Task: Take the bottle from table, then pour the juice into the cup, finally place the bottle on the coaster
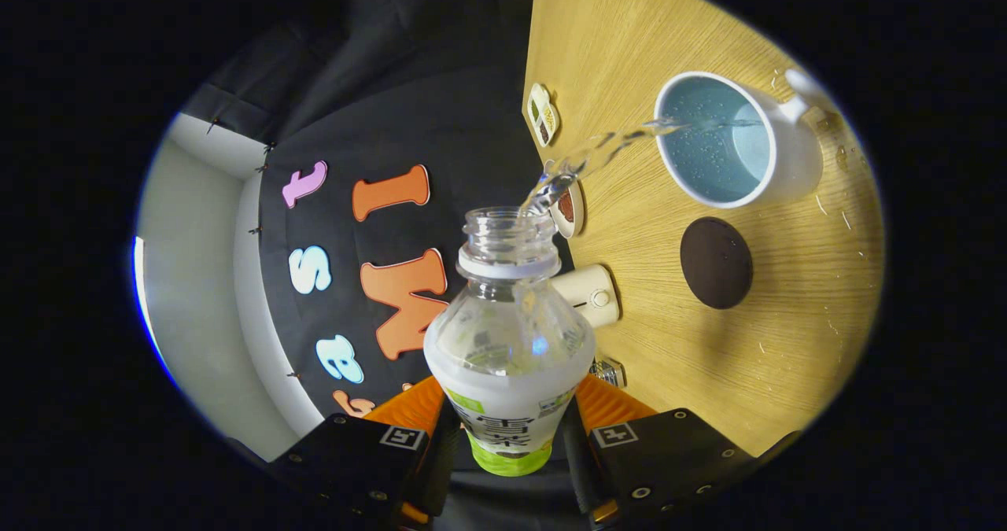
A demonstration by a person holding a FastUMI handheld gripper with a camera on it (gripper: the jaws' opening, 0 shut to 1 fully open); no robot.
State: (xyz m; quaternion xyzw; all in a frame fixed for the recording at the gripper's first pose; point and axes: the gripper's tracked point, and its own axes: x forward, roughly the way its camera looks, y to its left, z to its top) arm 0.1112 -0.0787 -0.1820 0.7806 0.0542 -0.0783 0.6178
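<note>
My gripper [507,436] is shut on a clear plastic bottle [510,334] with a white and green label, both fingers pressing its lower body. The bottle is uncapped and tipped toward the wooden table [787,342], and a clear stream of liquid [598,153] arcs from its mouth into a white cup [735,141] with a pale blue inside. The cup holds some liquid and has a handle on its far side. A round dark brown coaster [716,262] lies flat on the table beside the cup, between the cup and the gripper.
A small cream device with a button [588,295] sits near the bottle's neck. Two small snack-like items [542,114] [569,210] lie along the table edge. Water droplets [834,200] dot the table by the cup. A small clear object [610,371] rests near the fingers.
</note>
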